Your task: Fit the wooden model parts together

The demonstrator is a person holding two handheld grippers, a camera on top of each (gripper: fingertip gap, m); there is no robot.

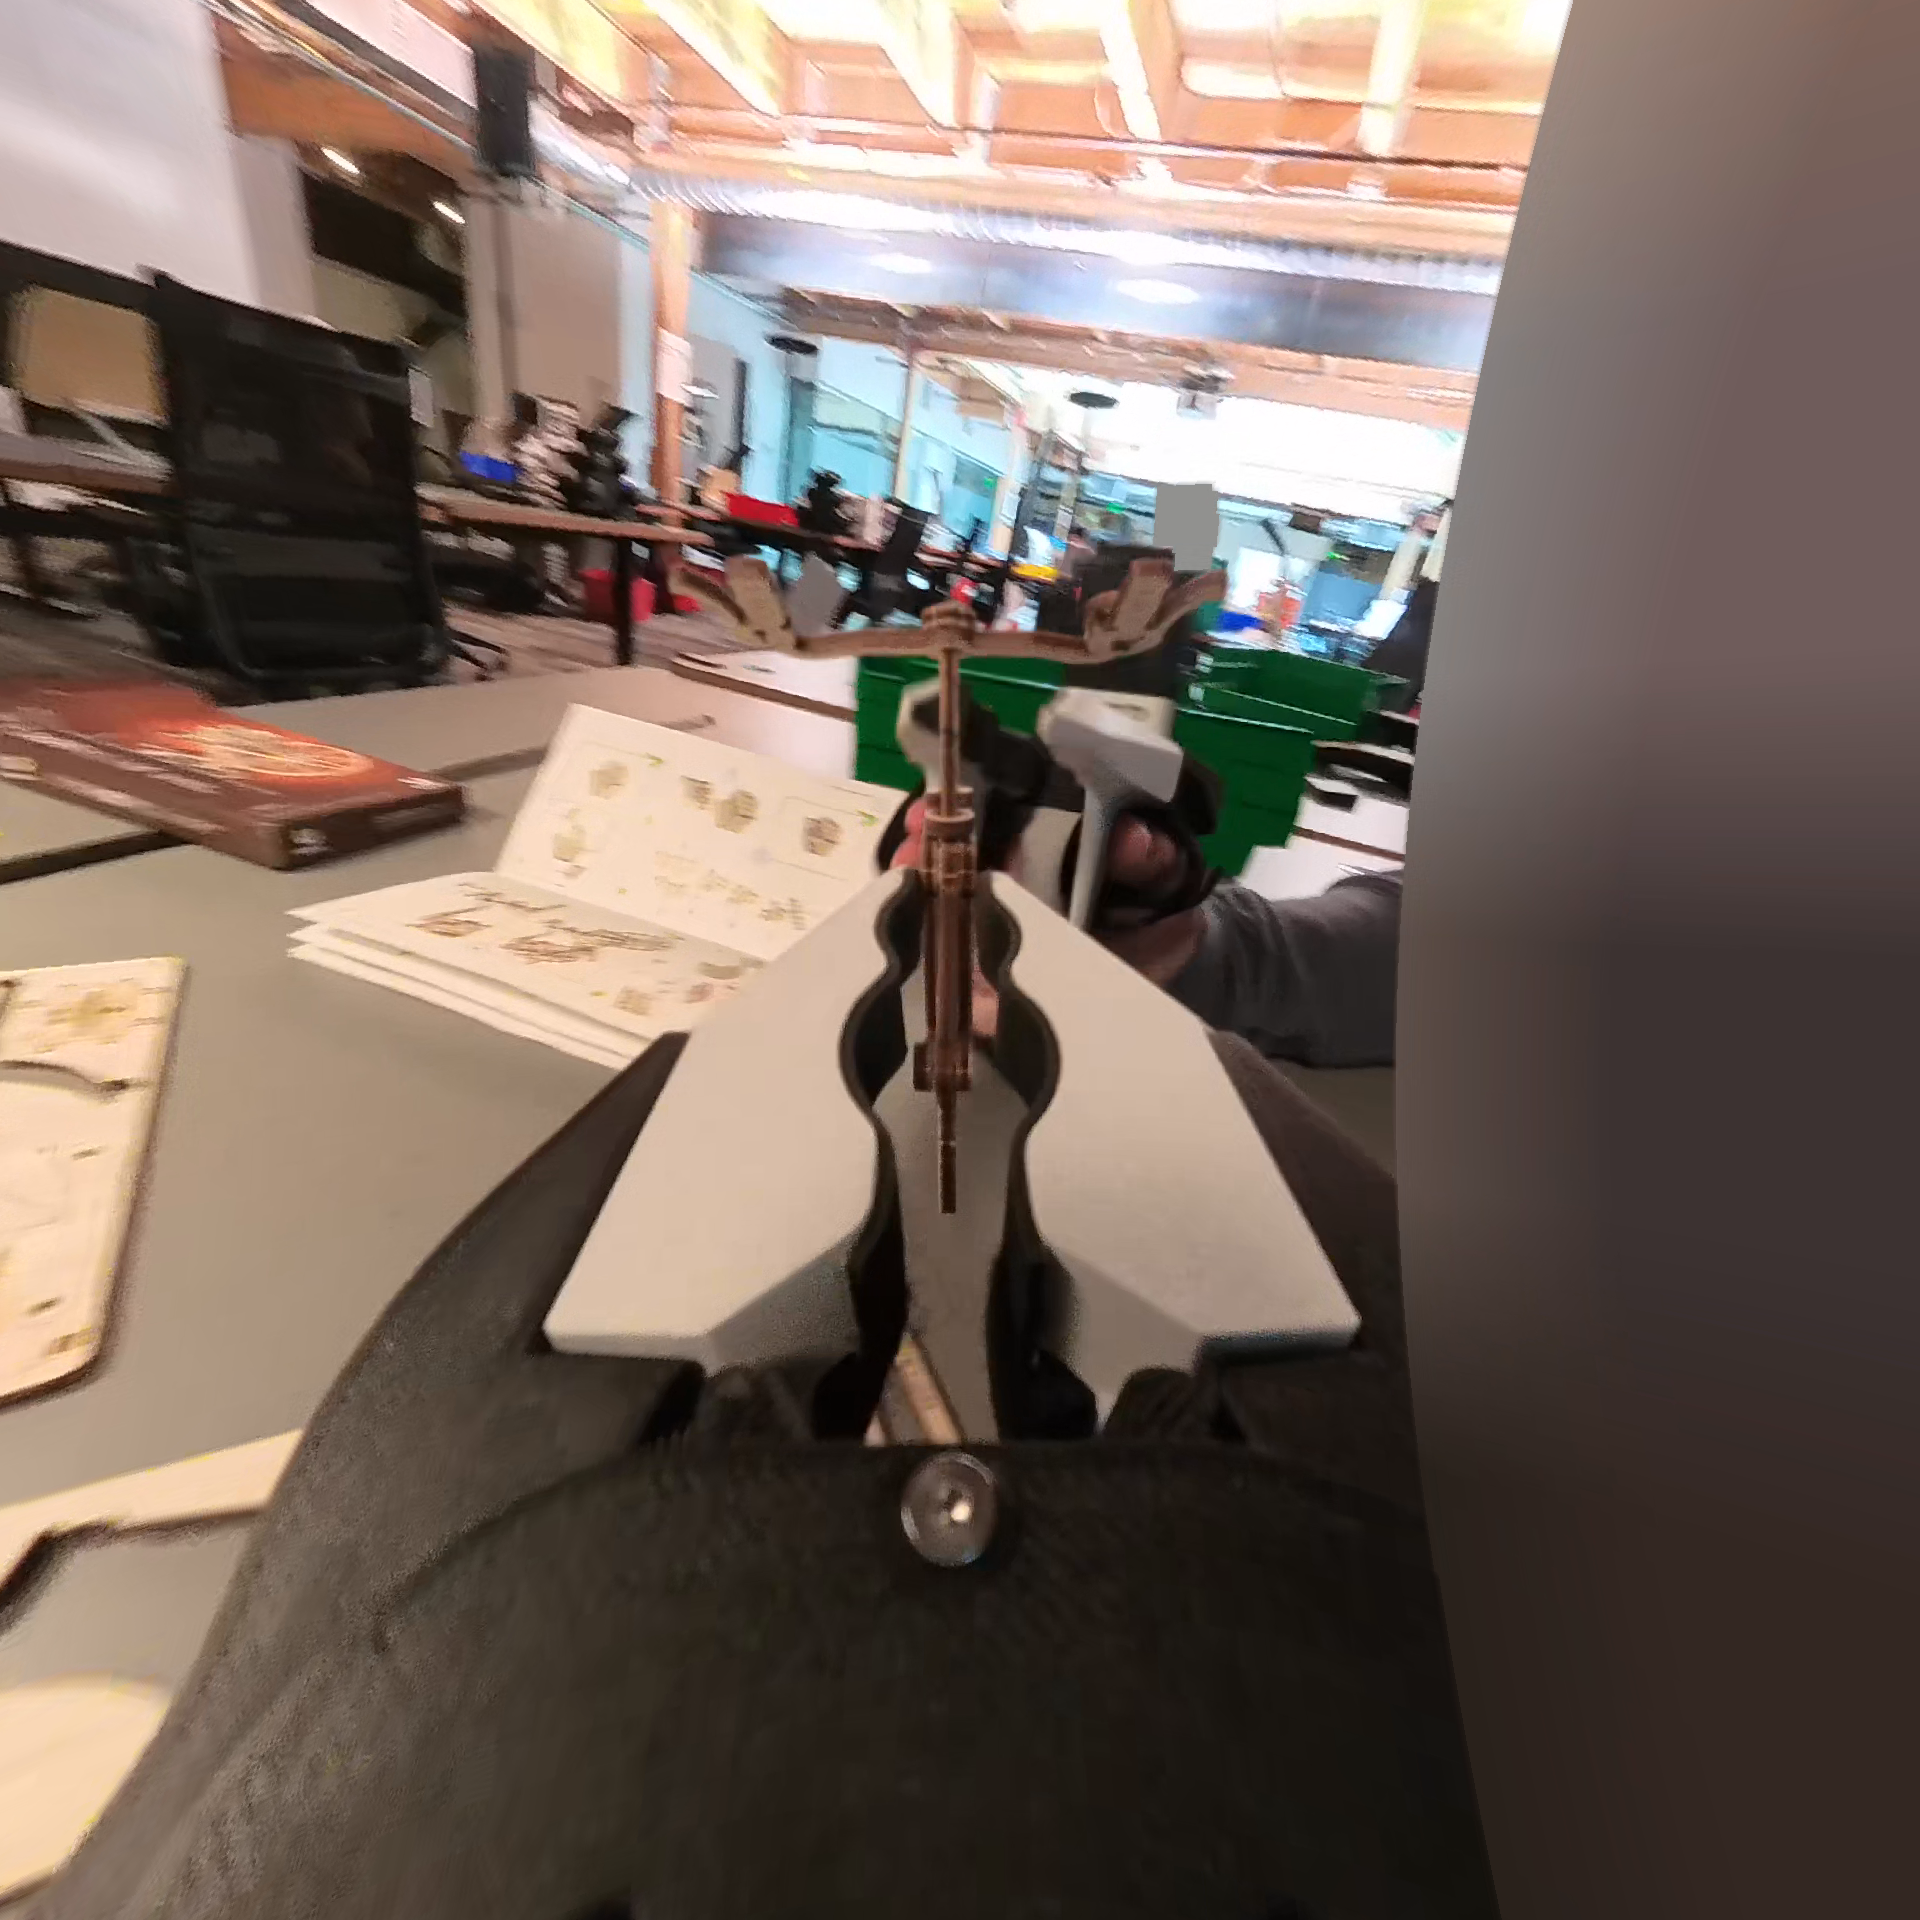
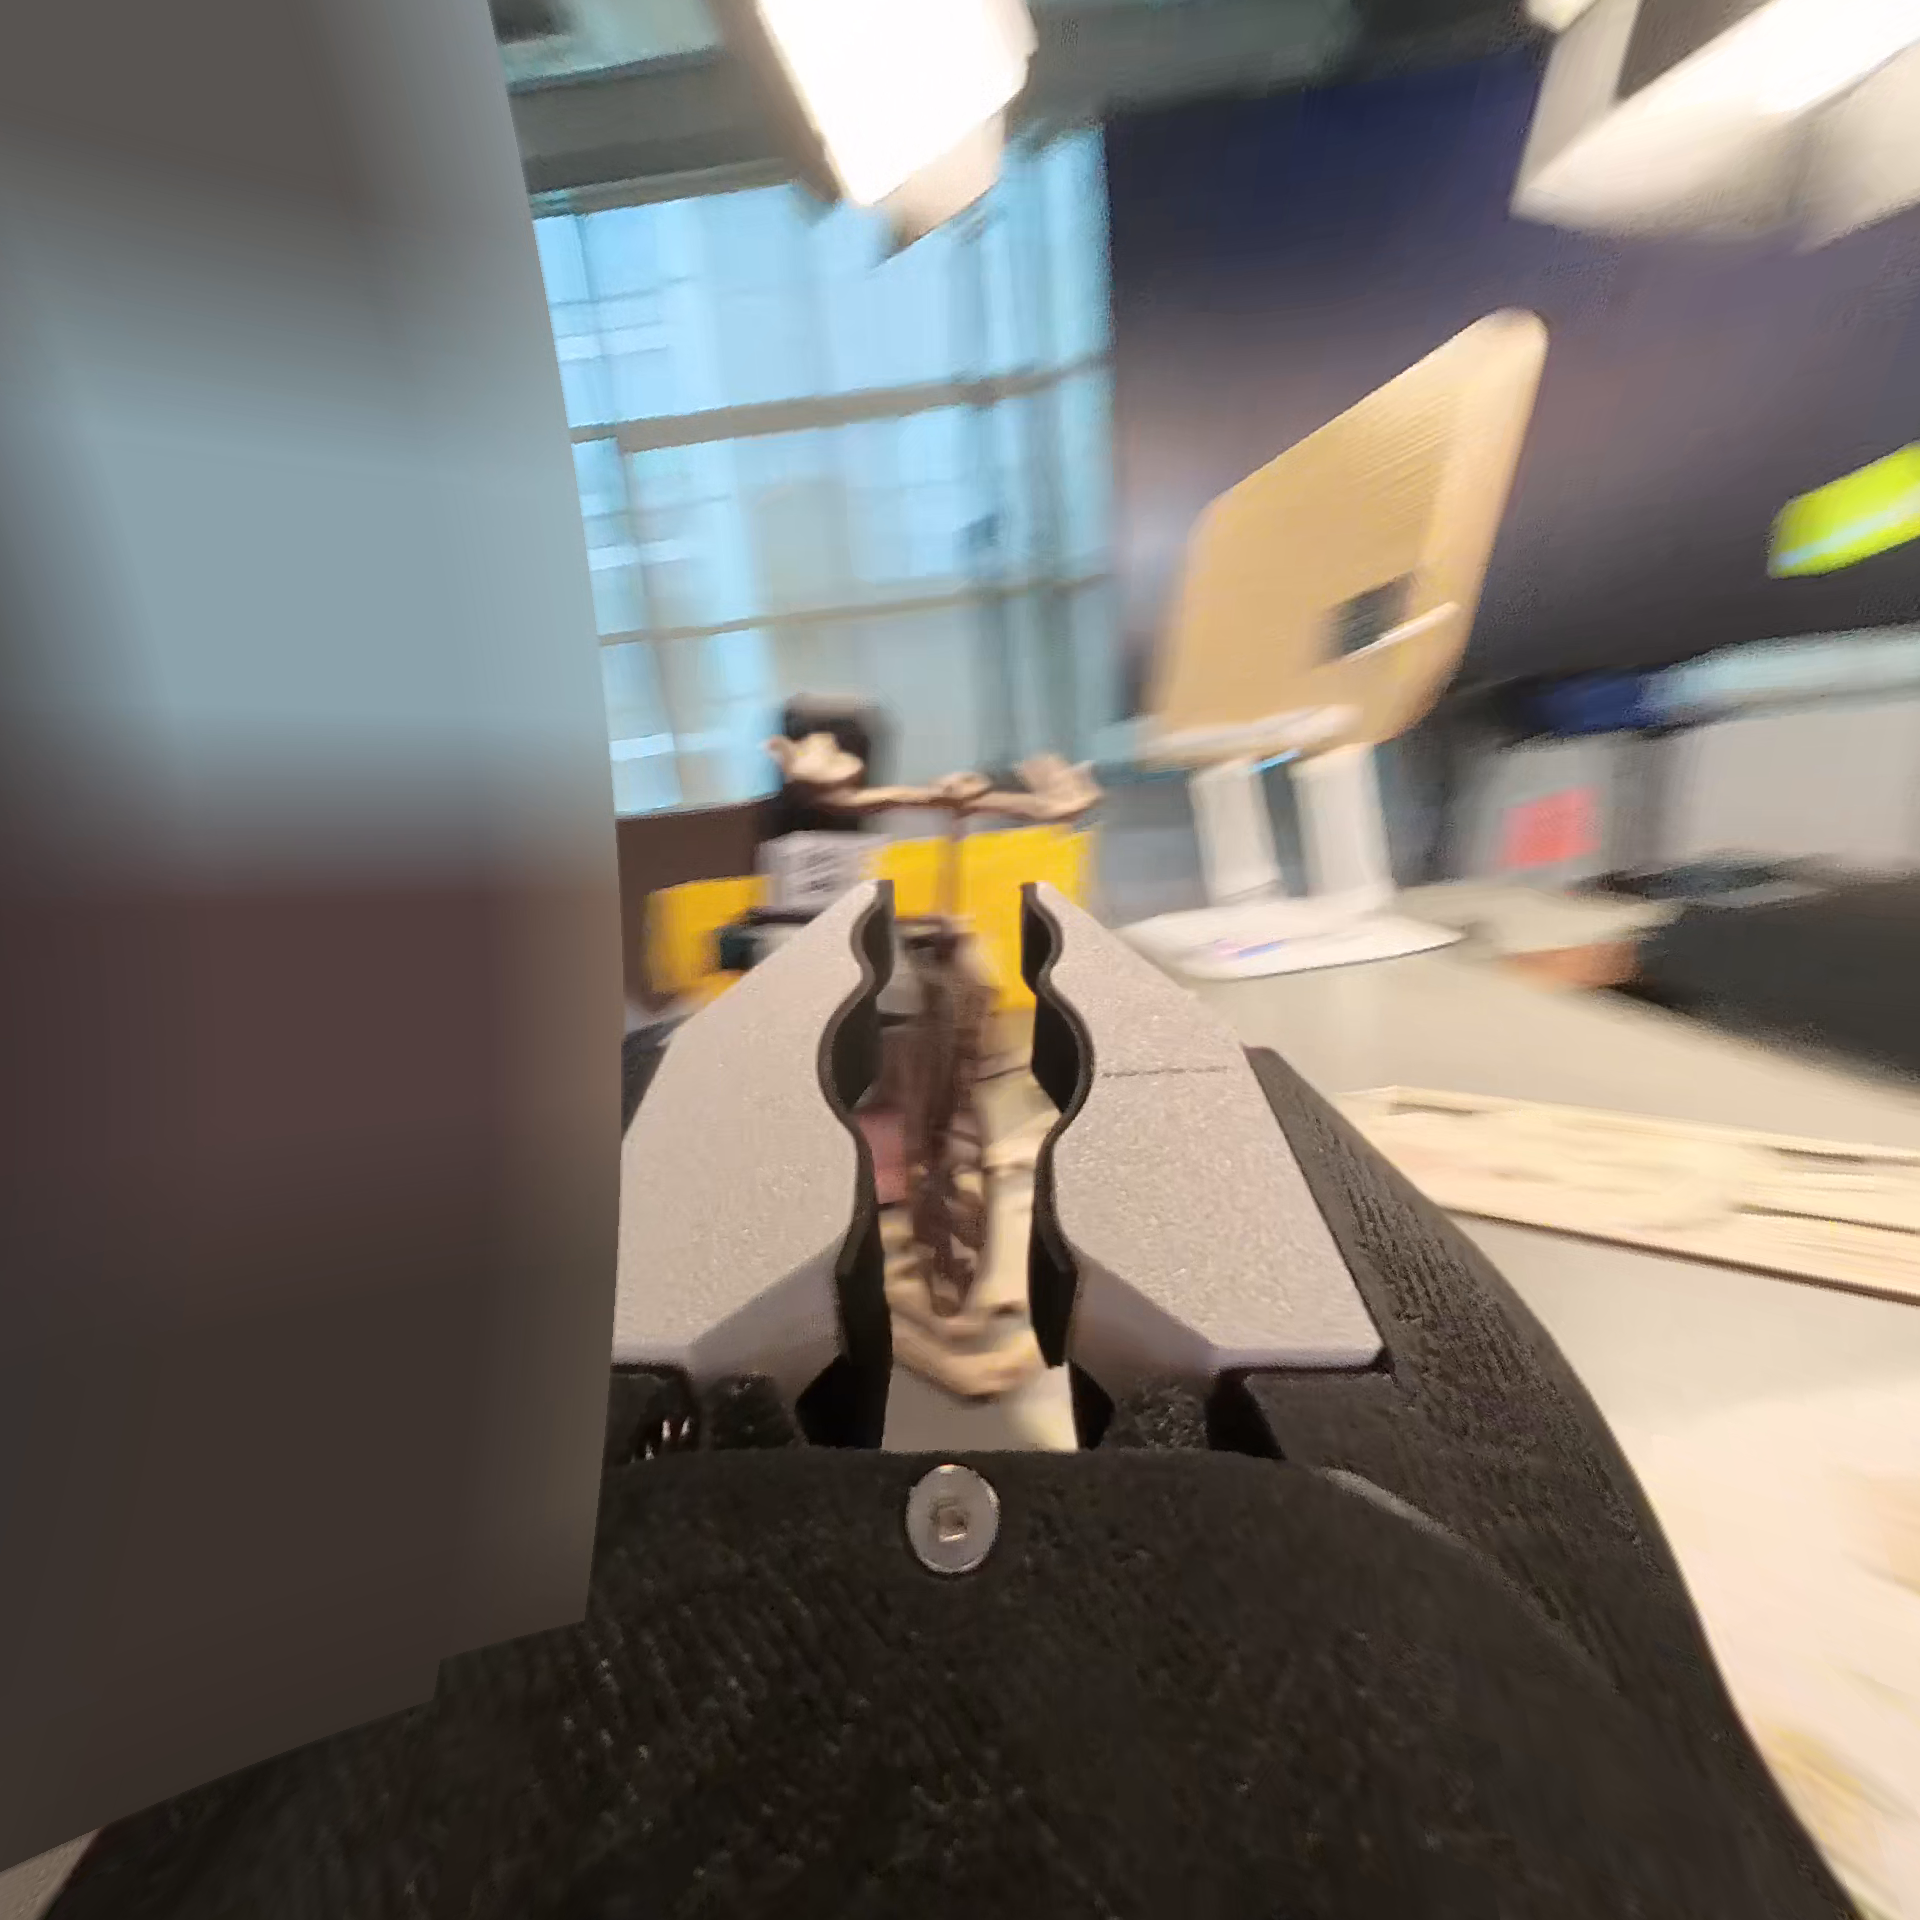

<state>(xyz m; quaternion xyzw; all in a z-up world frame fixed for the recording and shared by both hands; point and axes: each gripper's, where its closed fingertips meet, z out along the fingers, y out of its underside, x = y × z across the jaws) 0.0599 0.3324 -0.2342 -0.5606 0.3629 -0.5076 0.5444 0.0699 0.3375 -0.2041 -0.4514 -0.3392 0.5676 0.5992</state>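
The wooden model (image 1: 948, 914) is a thin upright stem with a curved crossbar (image 1: 935, 636) on top that ends in hand-like pieces. My left gripper (image 1: 948, 885) is shut on the stem and holds it above the grey table (image 1: 343, 1091). My right gripper (image 1: 1013, 743) faces it from behind the stem, held by a hand, fingers apart. In the right wrist view the right gripper (image 2: 956, 896) is open, and the blurred model (image 2: 948, 1101) stands in the gap between its fingers without clearly touching the pads. The crossbar (image 2: 956, 795) shows beyond the tips.
An open instruction booklet (image 1: 623, 883), a brown box (image 1: 229, 769) and pale wooden part sheets (image 1: 73, 1143) lie on the table to the left. Green bins (image 1: 1268, 748) stand behind. Another part sheet (image 2: 1621, 1184) lies to the right, with yellow bins (image 2: 707, 935) beyond.
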